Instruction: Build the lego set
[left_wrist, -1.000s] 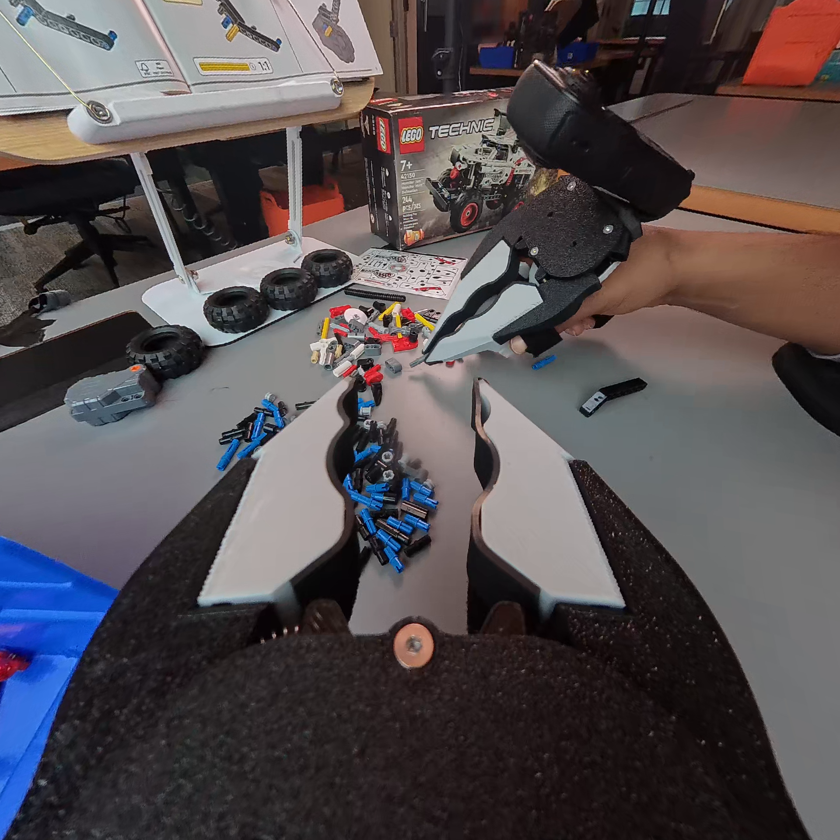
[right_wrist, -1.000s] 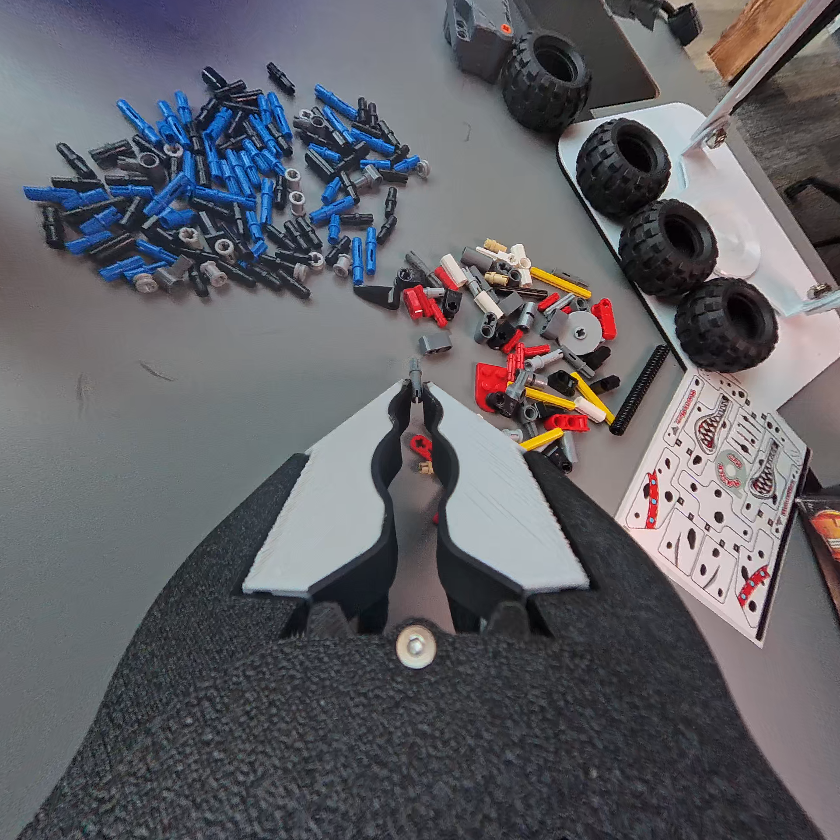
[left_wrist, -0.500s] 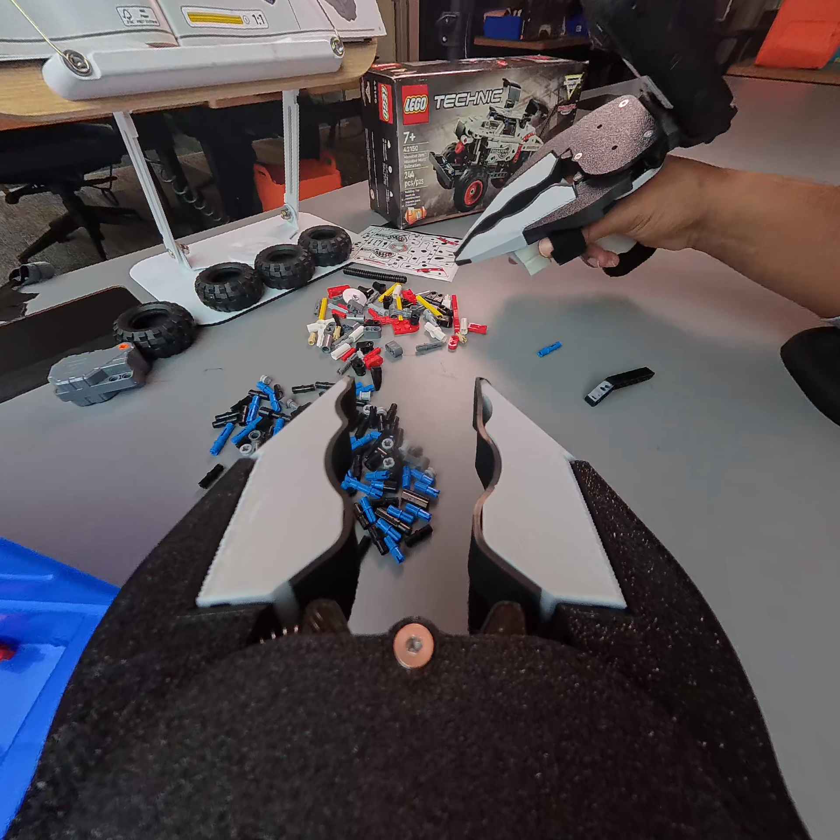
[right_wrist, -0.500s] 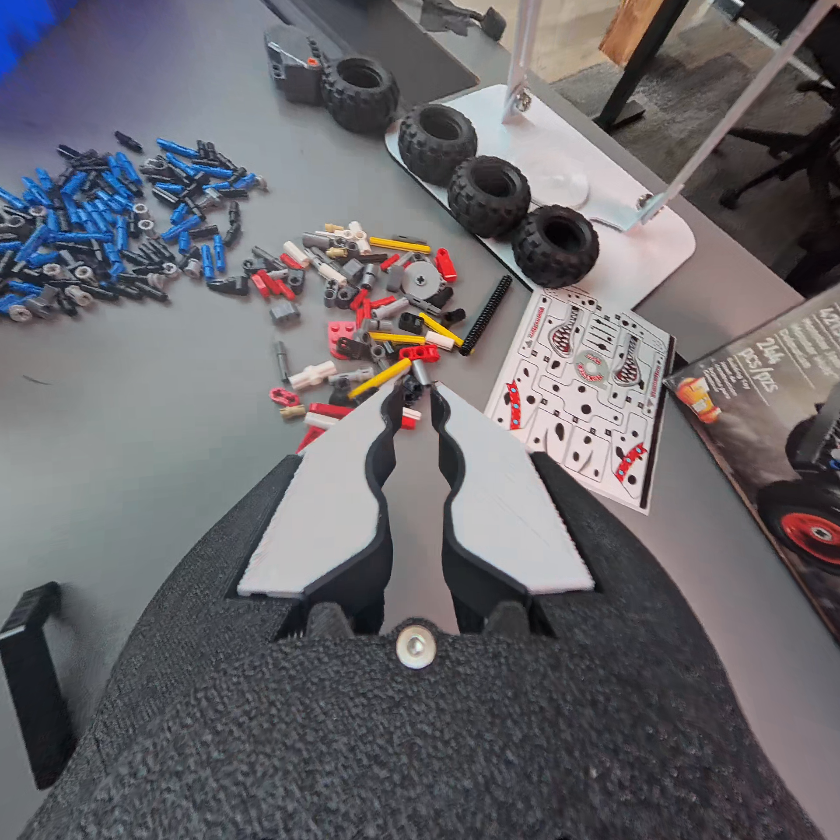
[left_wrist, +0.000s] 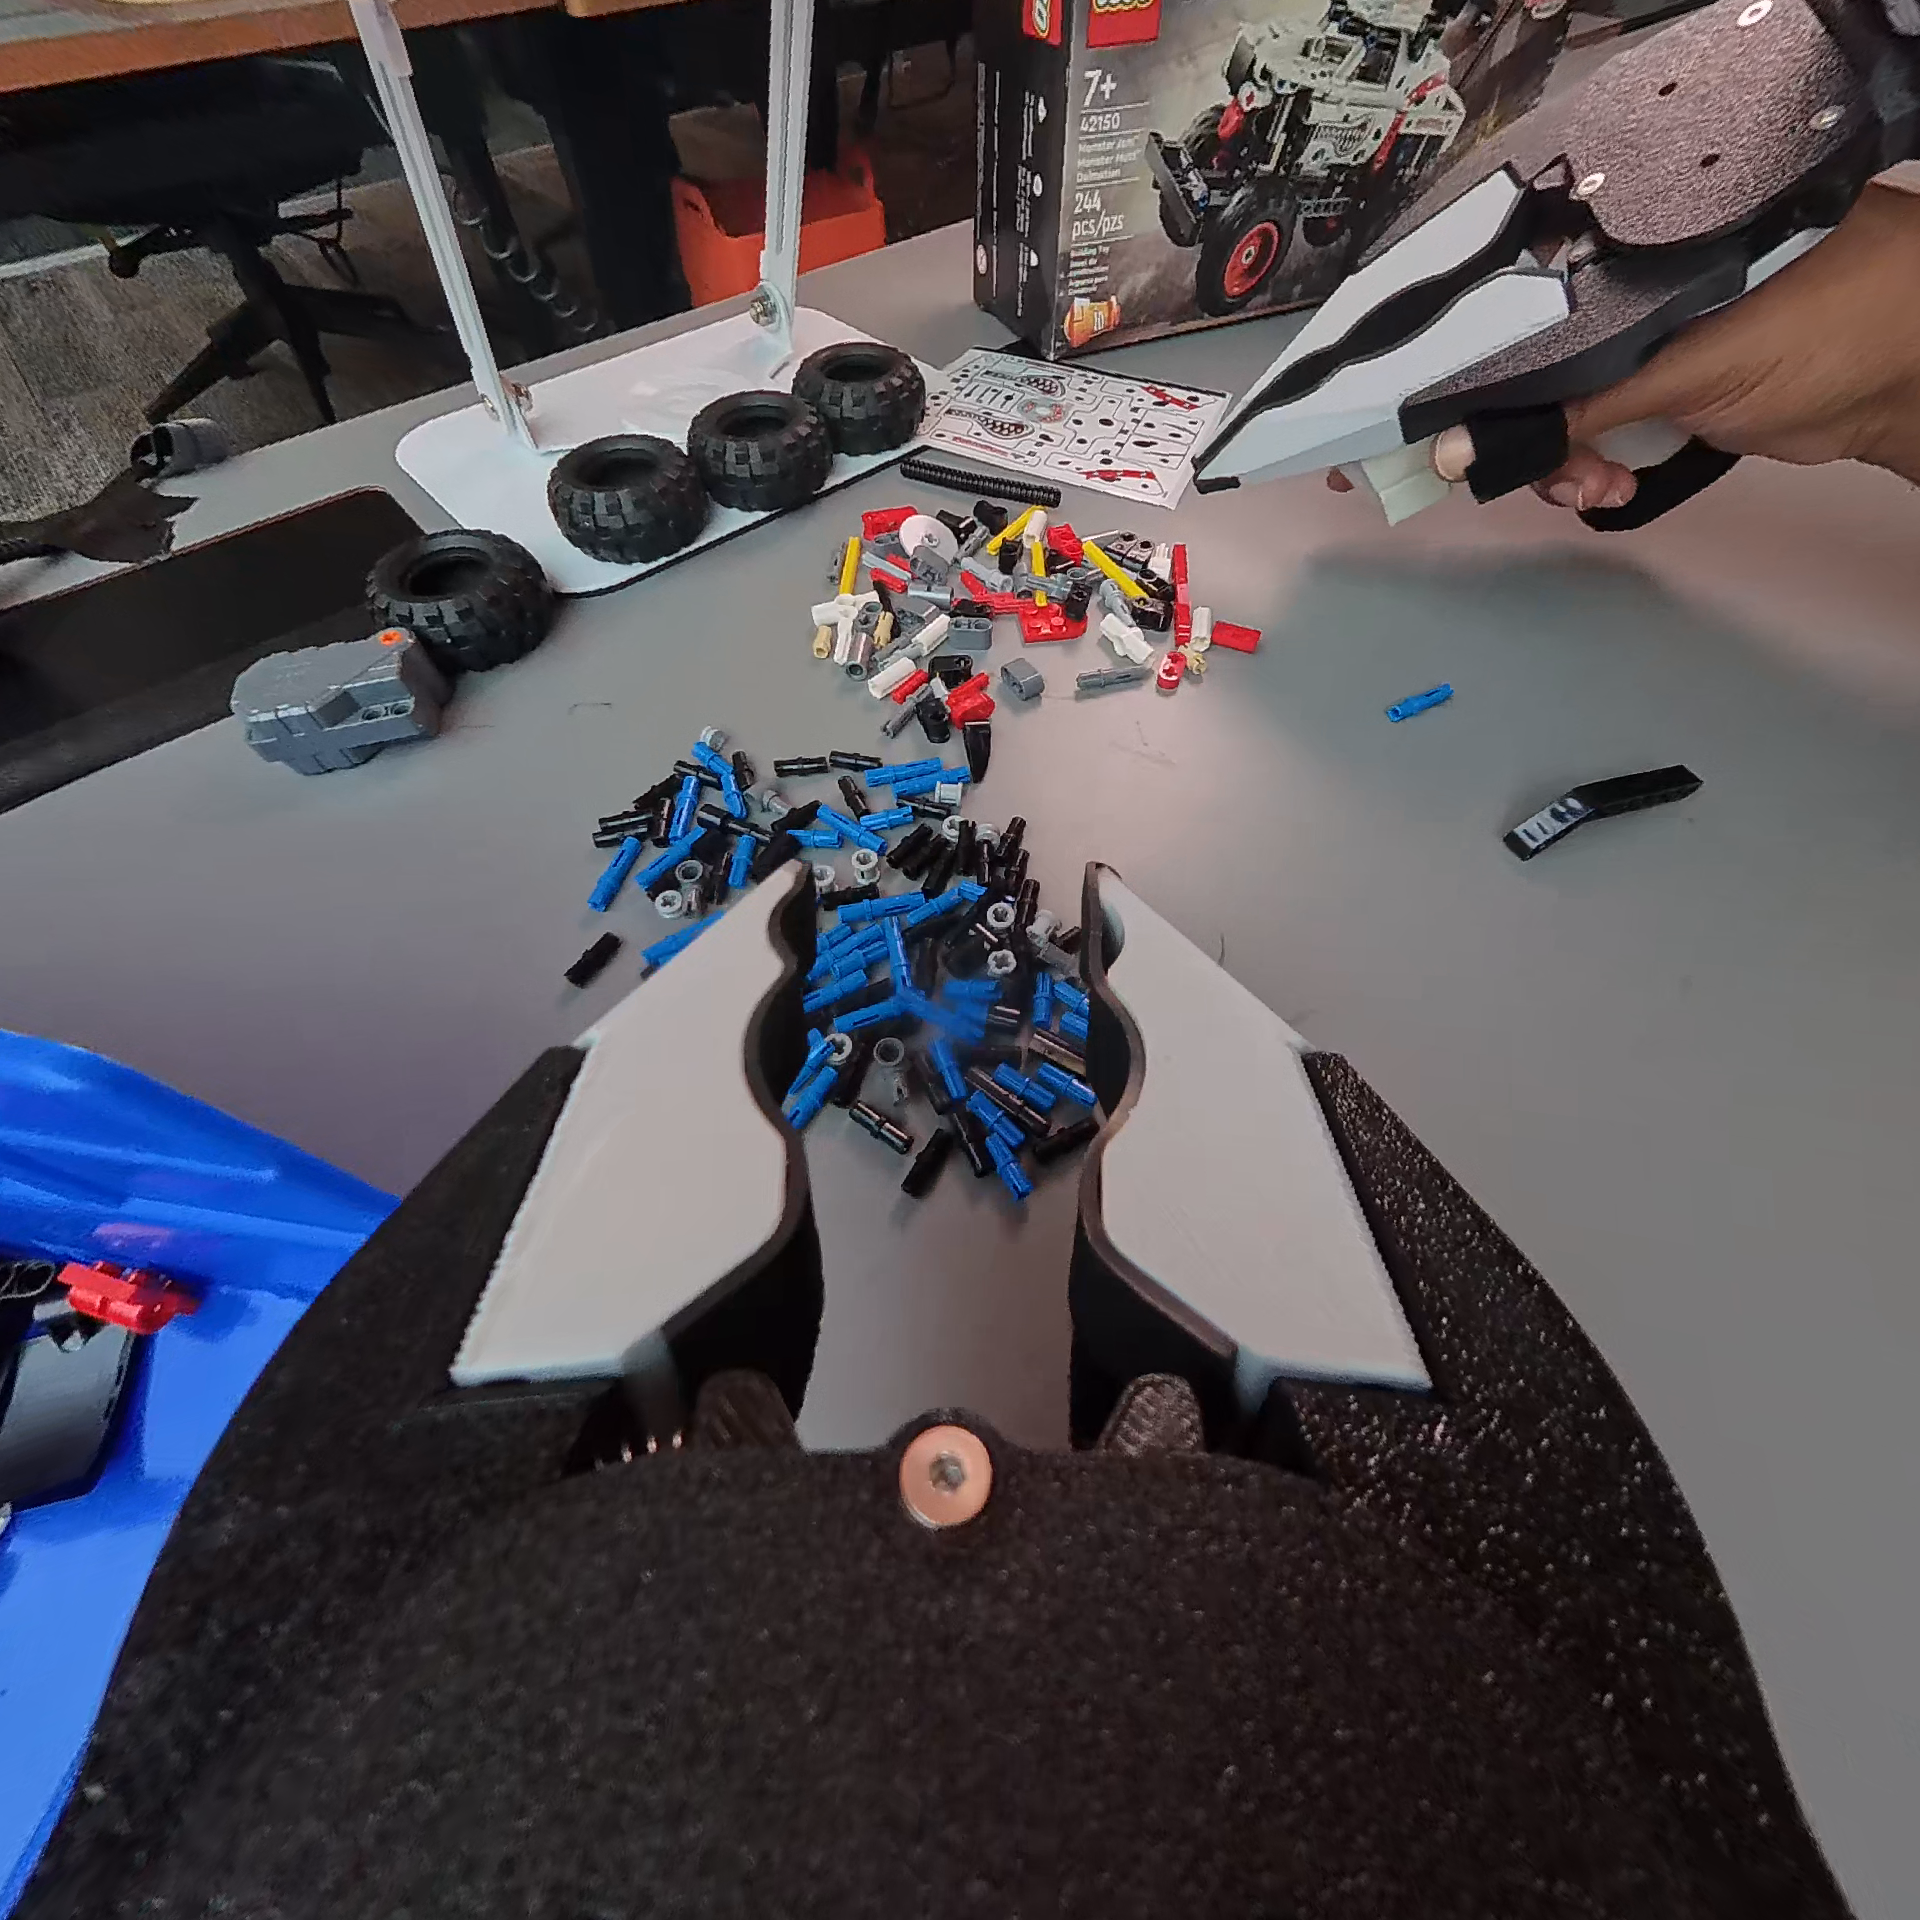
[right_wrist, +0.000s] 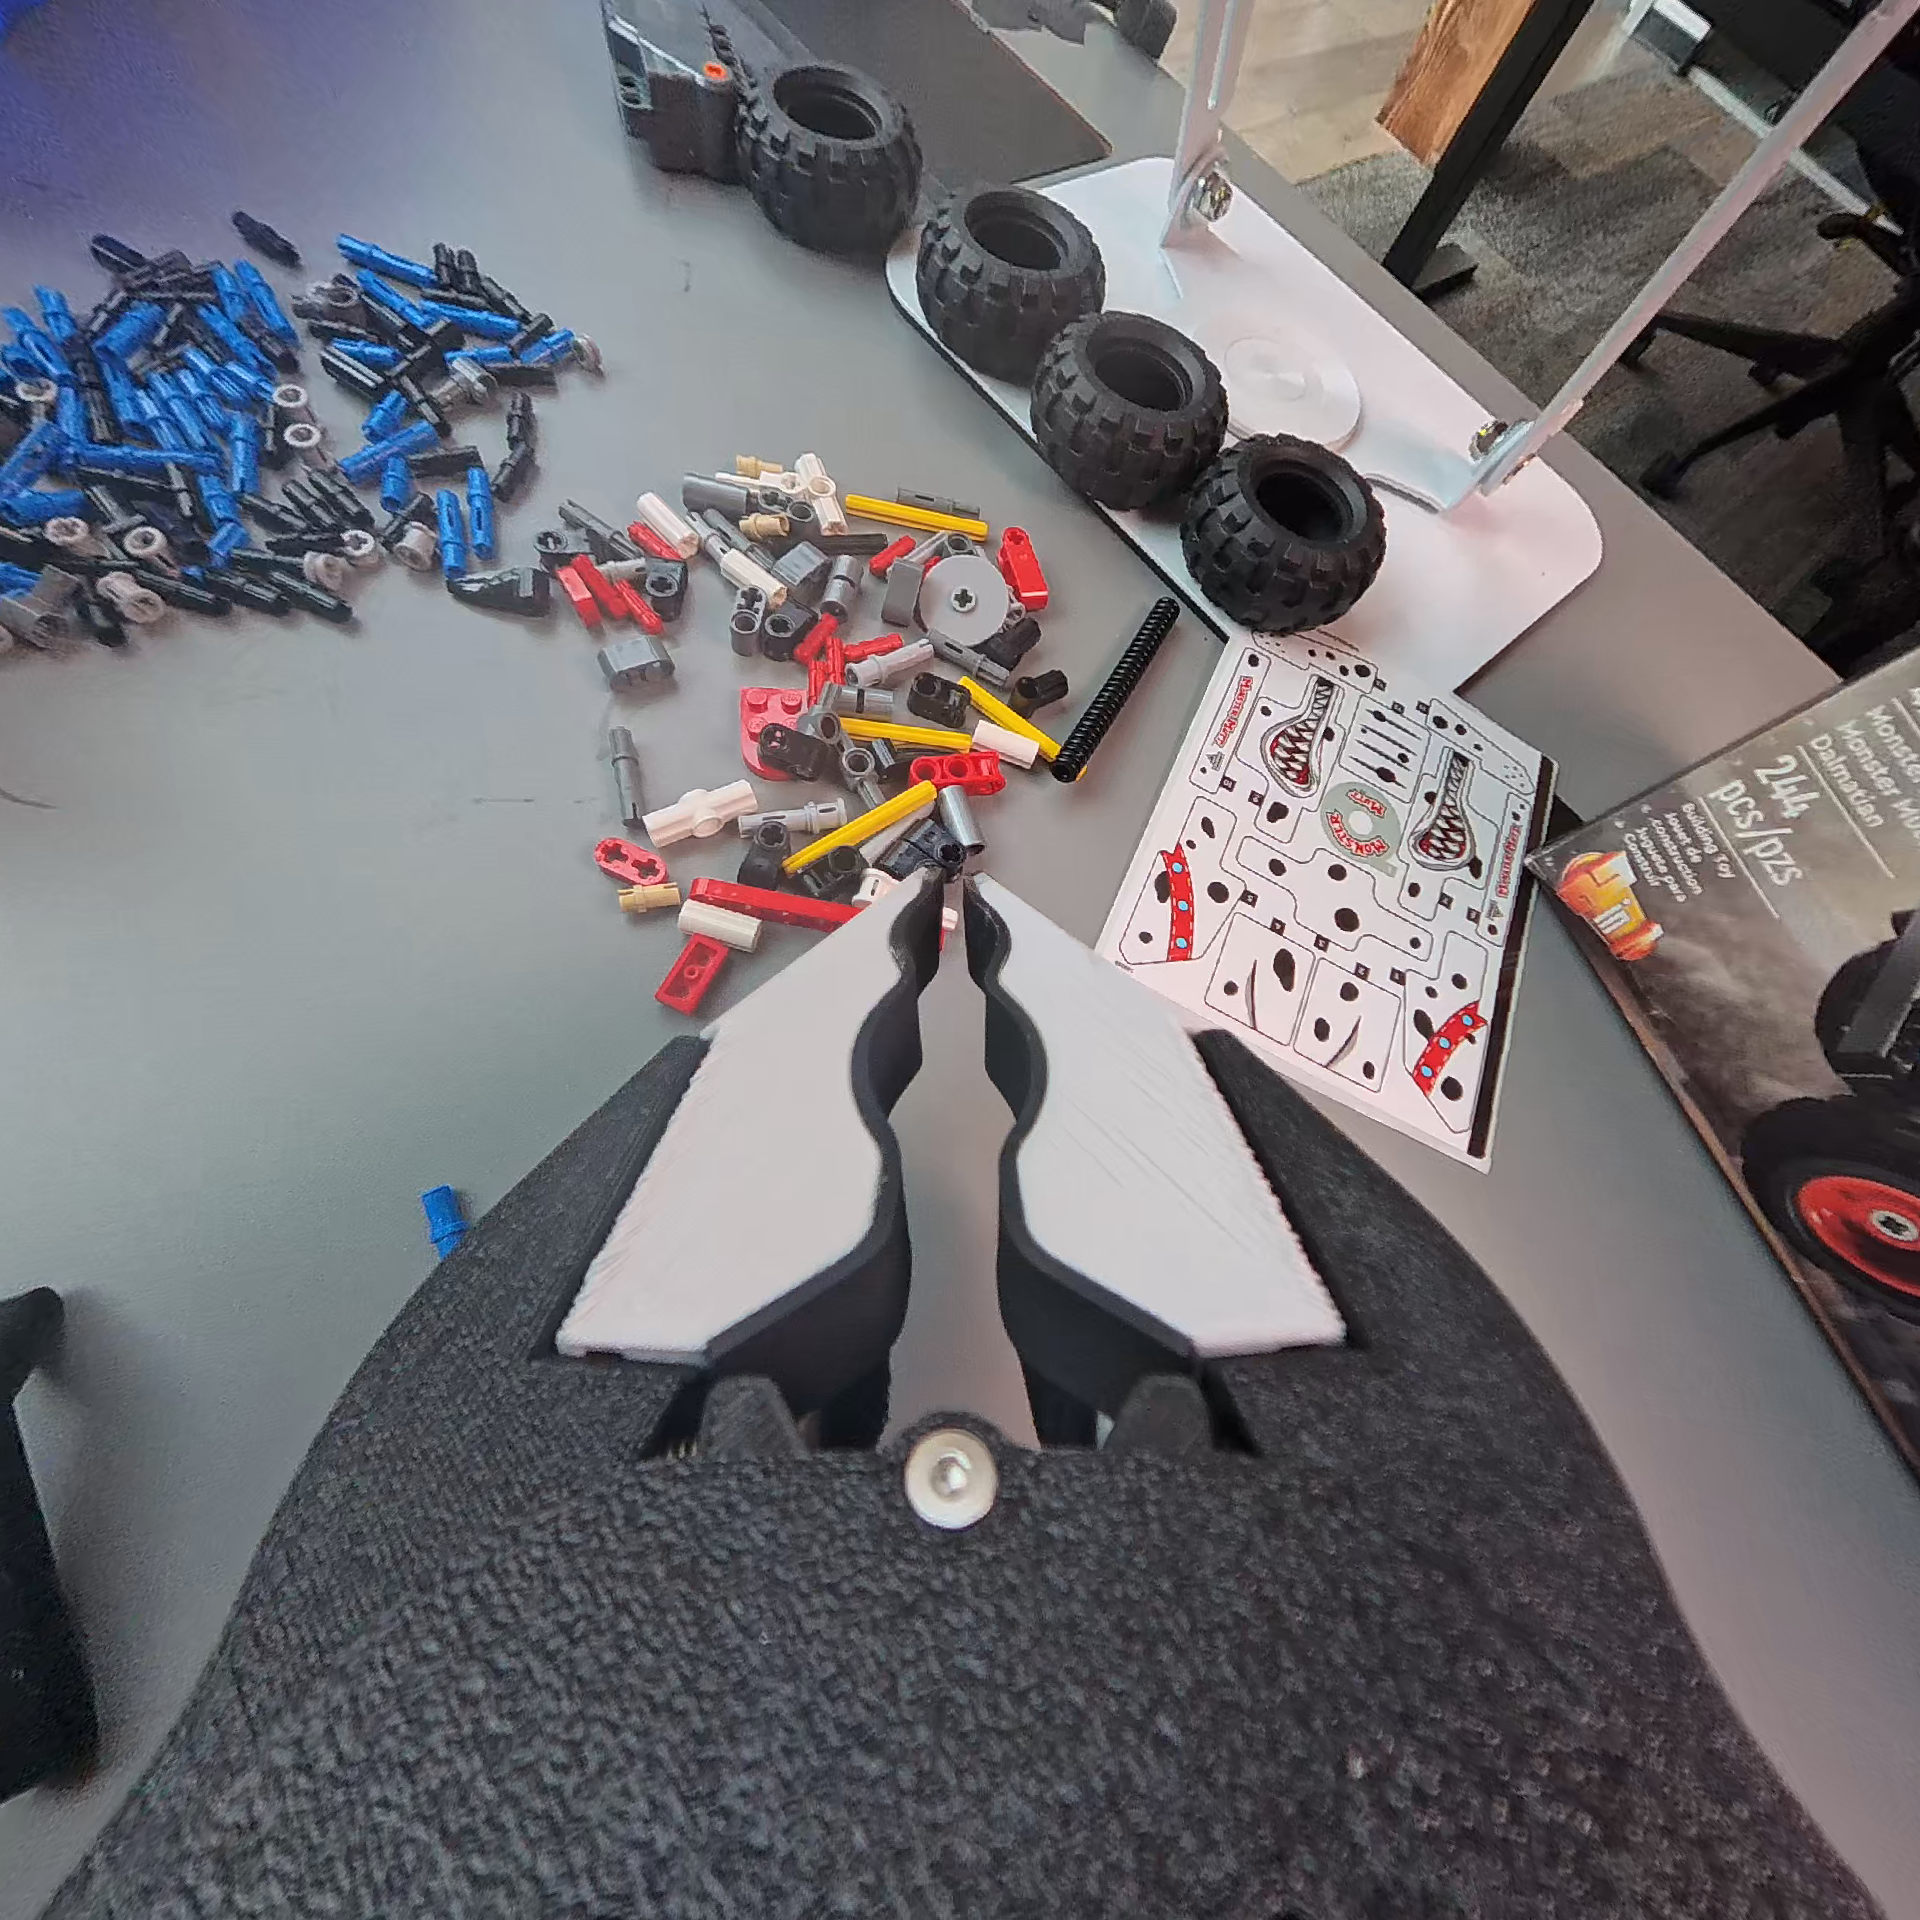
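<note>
My left gripper (left_wrist: 945, 883) is open and empty, hovering just above a pile of blue and black pins (left_wrist: 914, 987), which also shows in the right wrist view (right_wrist: 177, 436). My right gripper (right_wrist: 954, 888) is lifted above the near edge of a mixed pile of red, yellow, grey and white pieces (right_wrist: 831, 675). Its jaws are almost together and I see nothing between them. In the left wrist view it (left_wrist: 1210, 483) hangs high at the right, over the sticker sheet (left_wrist: 1070, 426). A grey pin (right_wrist: 623, 769) lies alone on the table.
Three tyres (left_wrist: 748, 447) sit on a white stand base (left_wrist: 499, 457); another tyre (left_wrist: 457, 597) is beside a grey motor block (left_wrist: 332, 696). The set's box (left_wrist: 1195, 156) stands behind. A black beam (left_wrist: 1600, 810) and blue pin (left_wrist: 1418, 703) lie right. A blue bin (left_wrist: 156, 1195) is left. There is about 20 centimetres between the tips of the two grippers. The grey pin (right_wrist: 623, 769) lies some 8 centimetres from my right tips, 15 centimetres from my left tips. It turns up in the left wrist view (left_wrist: 1096, 688) as well.
My right gripper rose from the mixed pile and moved back to the right; the grey pin that was at its tips now lies on the table. My left gripper stayed open over the pins.
</note>
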